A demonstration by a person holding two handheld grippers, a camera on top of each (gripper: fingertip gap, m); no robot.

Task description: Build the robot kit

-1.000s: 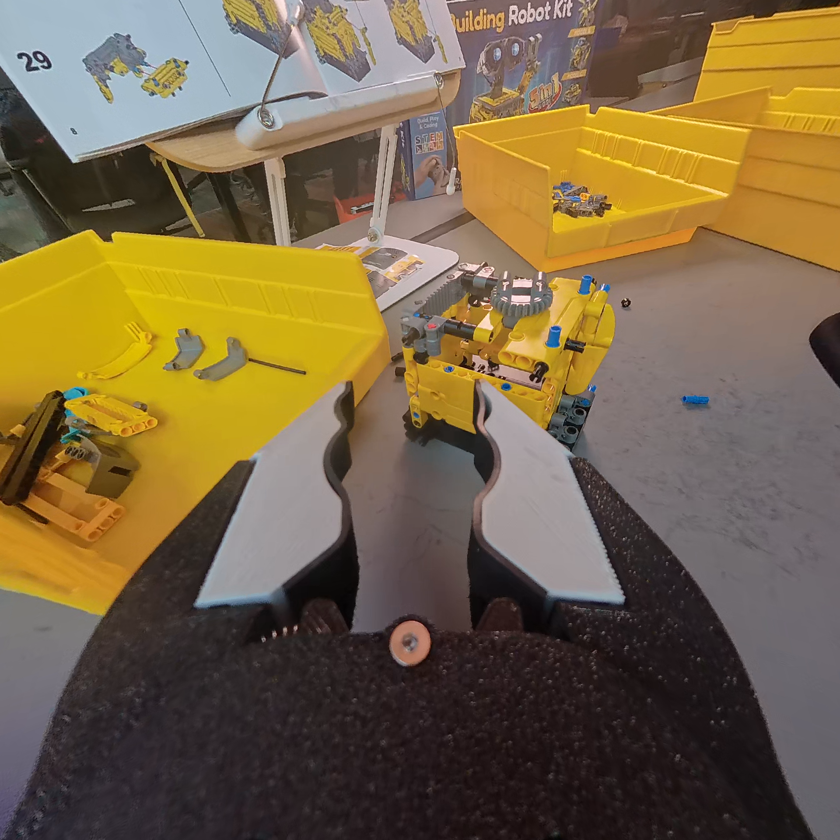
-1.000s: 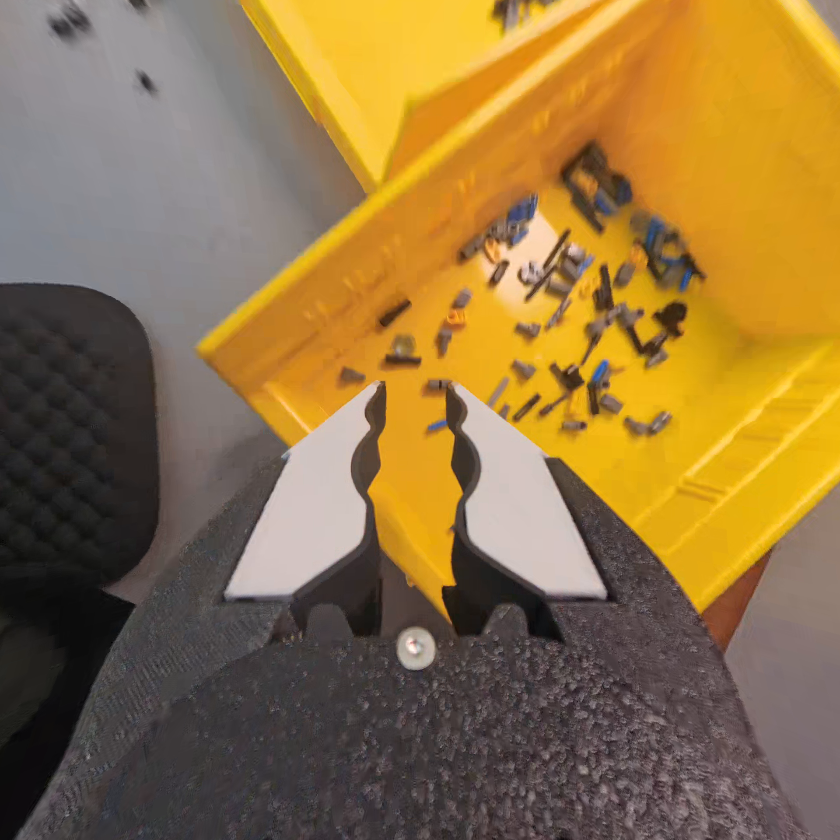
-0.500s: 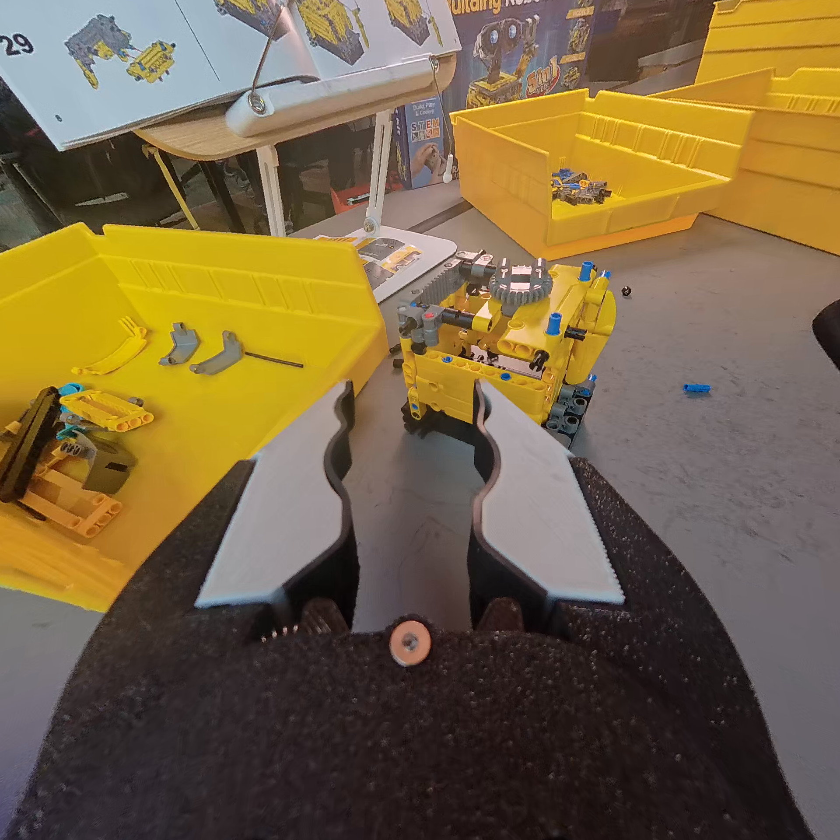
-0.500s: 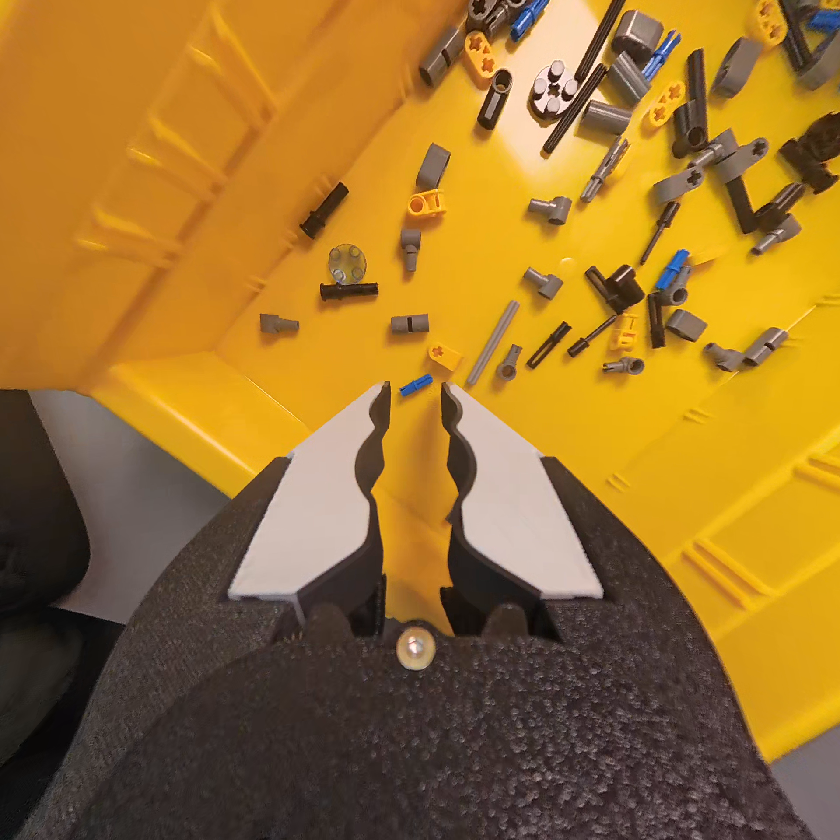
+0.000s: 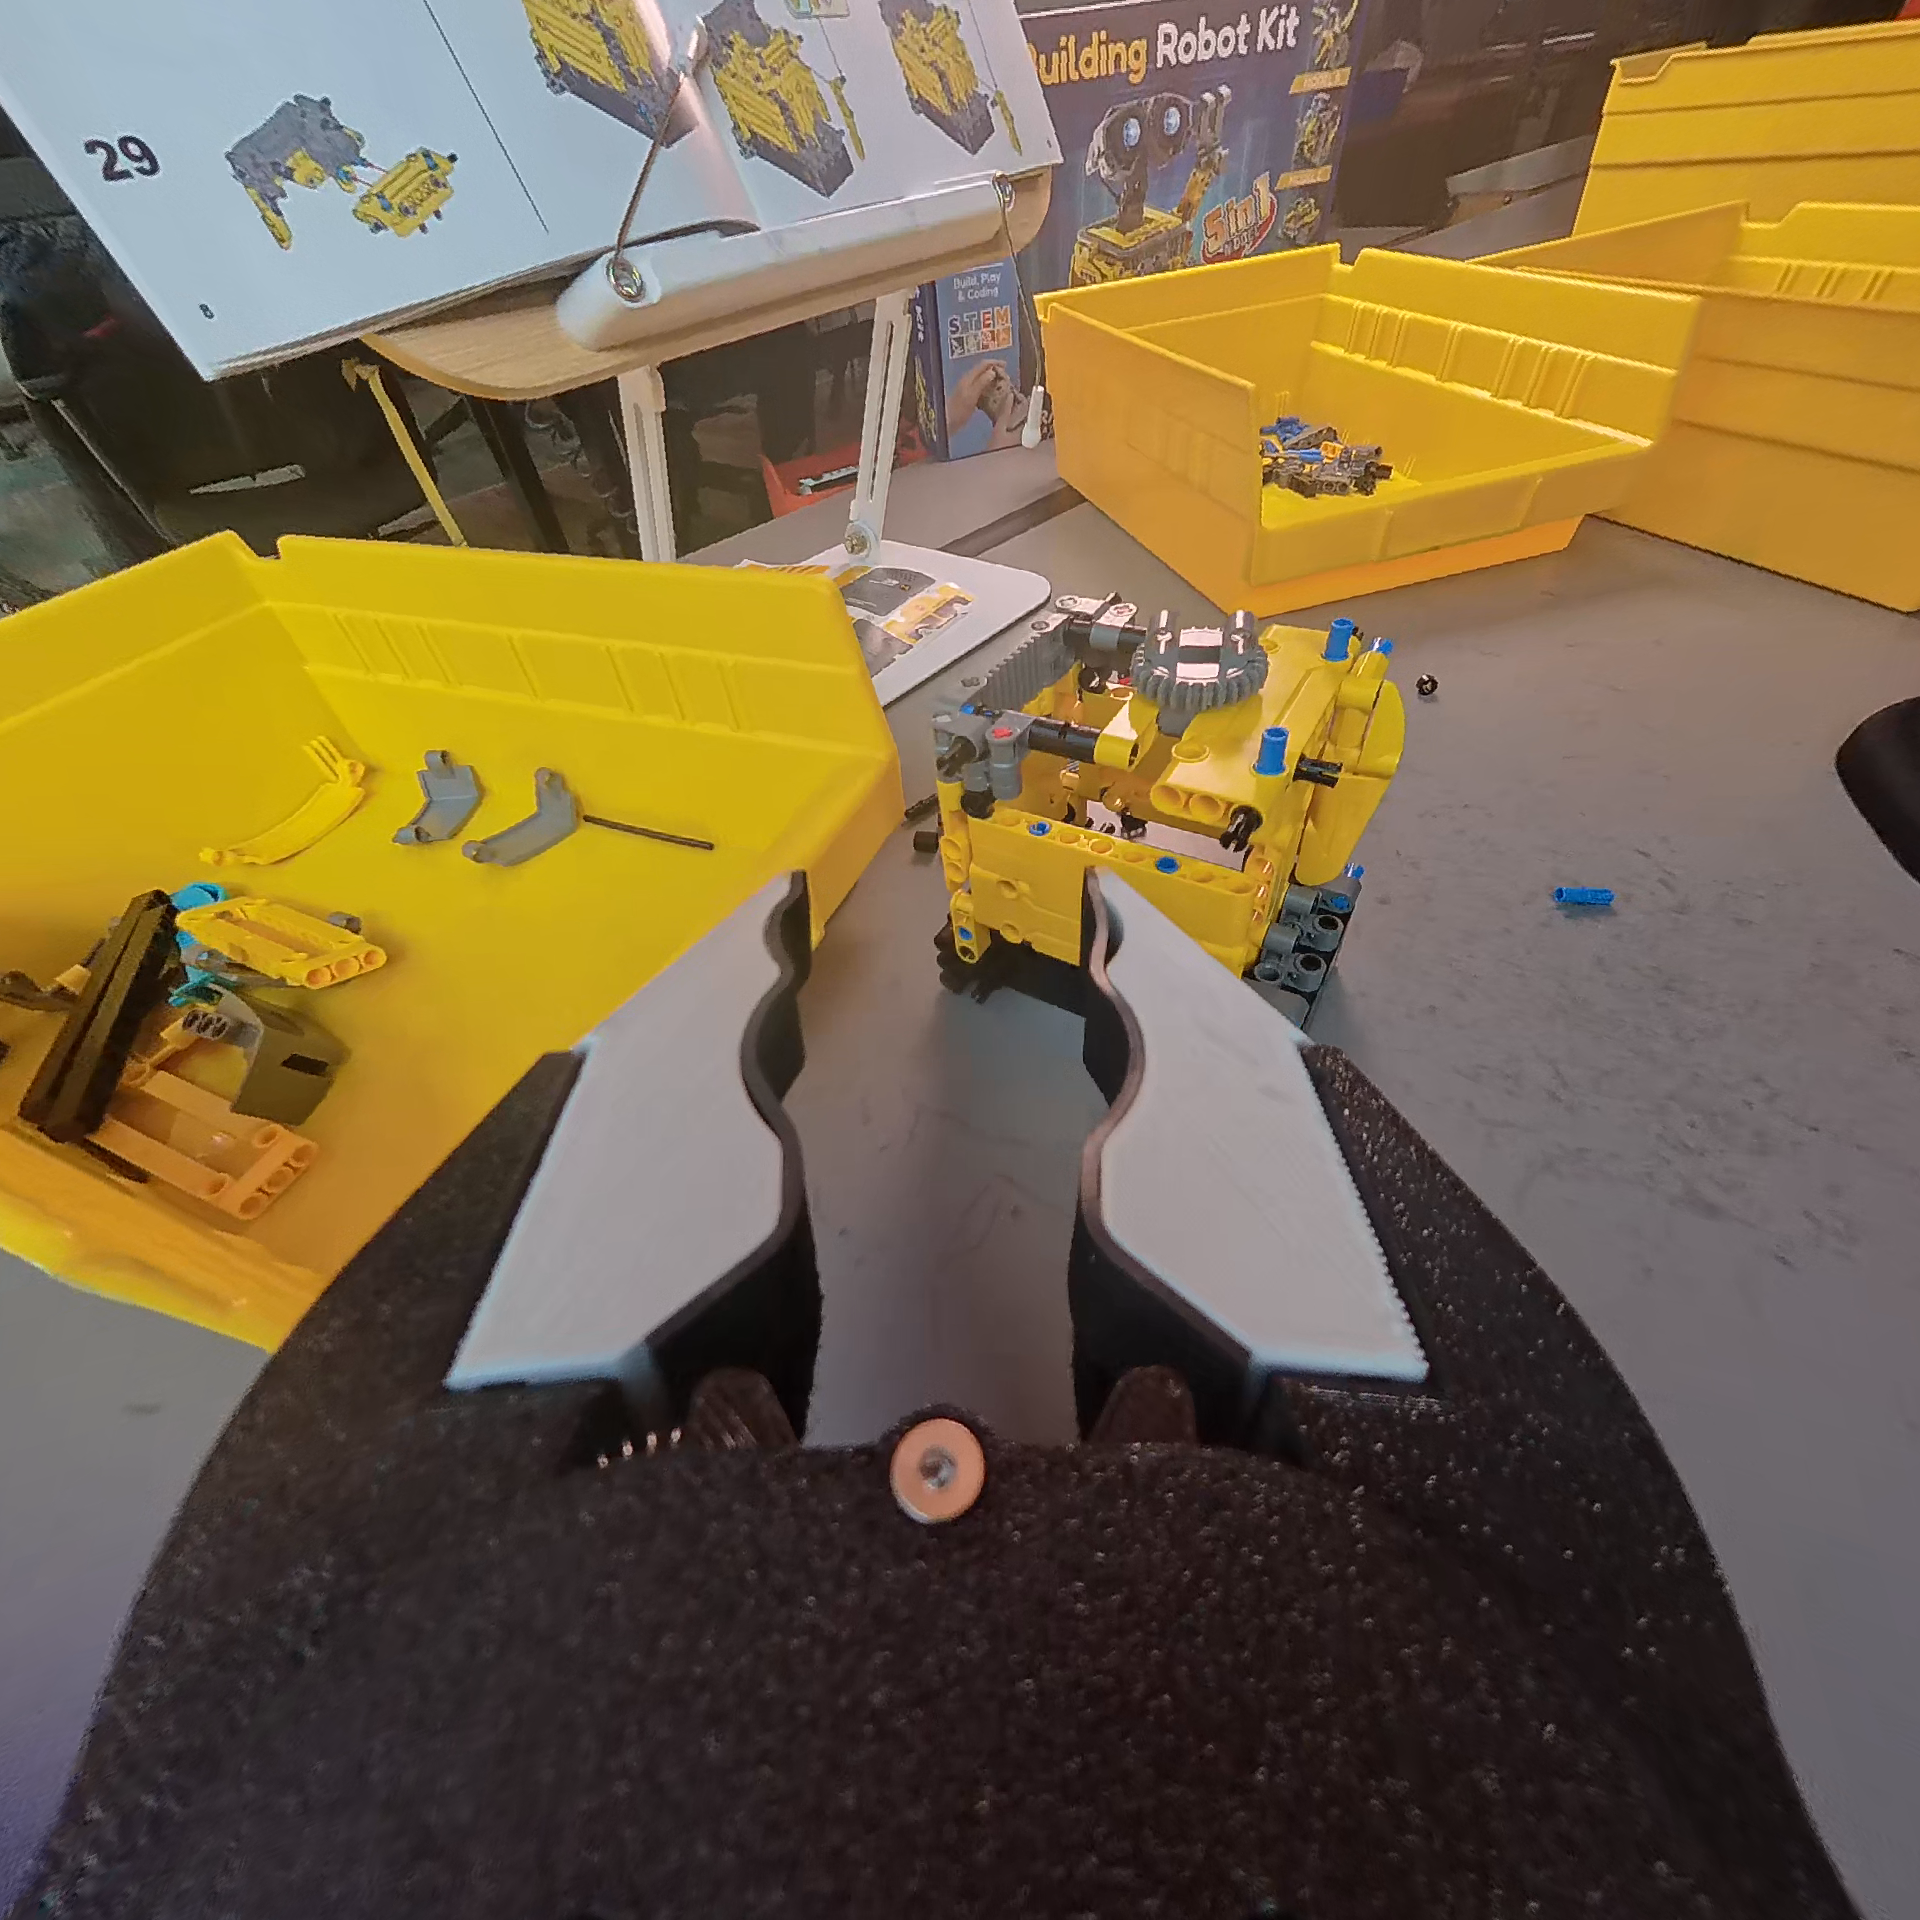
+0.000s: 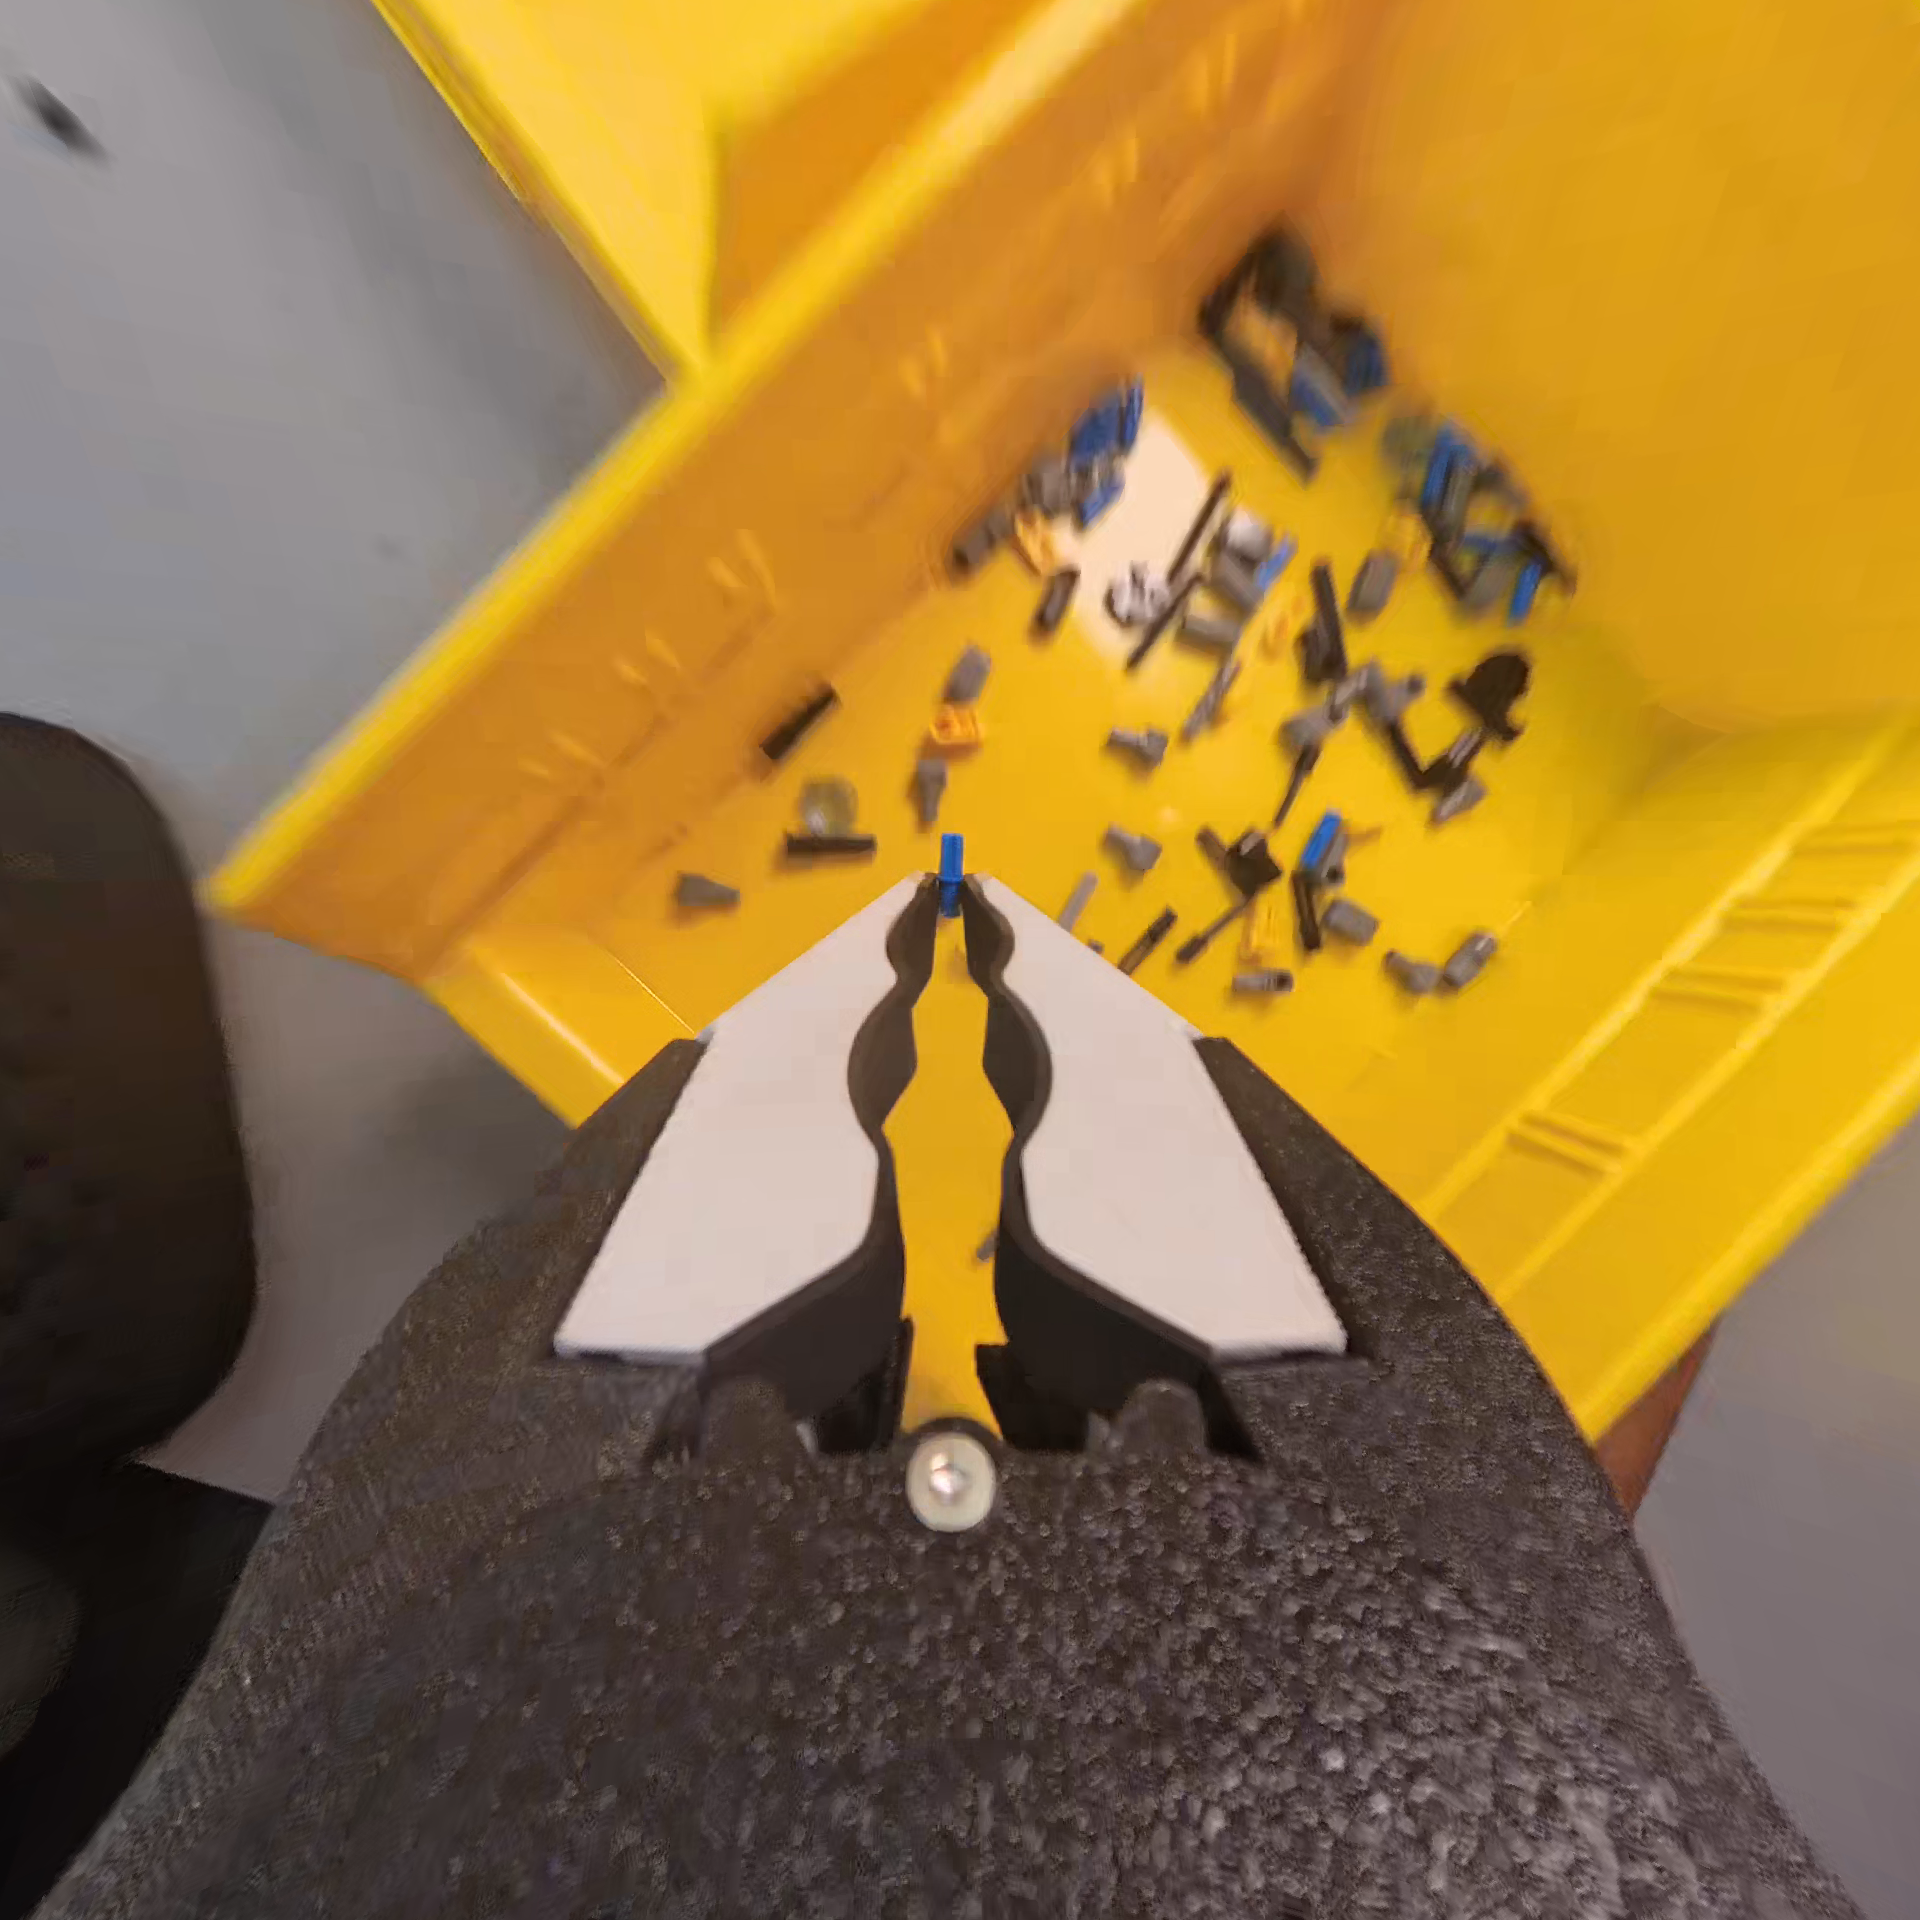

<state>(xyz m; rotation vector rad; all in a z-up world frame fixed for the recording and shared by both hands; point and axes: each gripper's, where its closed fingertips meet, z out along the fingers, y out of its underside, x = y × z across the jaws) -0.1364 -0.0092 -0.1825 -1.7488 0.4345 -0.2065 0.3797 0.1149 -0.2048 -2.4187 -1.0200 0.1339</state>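
The right tool (image 6: 948,883) is pinched nearly closed on a small blue pin (image 6: 949,864), gripped at the very tips so that its far end sticks out beyond them. Below and ahead lies a yellow bin (image 6: 582,686) scattered with small grey, black and blue parts (image 6: 1226,665); the view is motion-blurred, so most of these cannot be told apart. A dark padded shape (image 6: 94,1091) is cut off at the left edge (what it is cannot be made out).

The left tool (image 5: 940,904) stands wide apart and holds nothing, hovering over the grey desk (image 5: 1610,1091). Just beyond its tips sits a yellow brick model (image 5: 1153,800) with a grey gear on top; the right fingertip (image 5: 1153,956) hides part of its base. Left of the tool, an open yellow tray (image 5: 582,665) holds a few loose pieces and a partly built cluster (image 5: 177,1029), cut off by the frame. Right of the model a loose blue pin (image 5: 1582,896) lies on the desk. Farther ahead stand an instruction booklet (image 5: 416,156) on a stand and another yellow bin (image 5: 1143,416).
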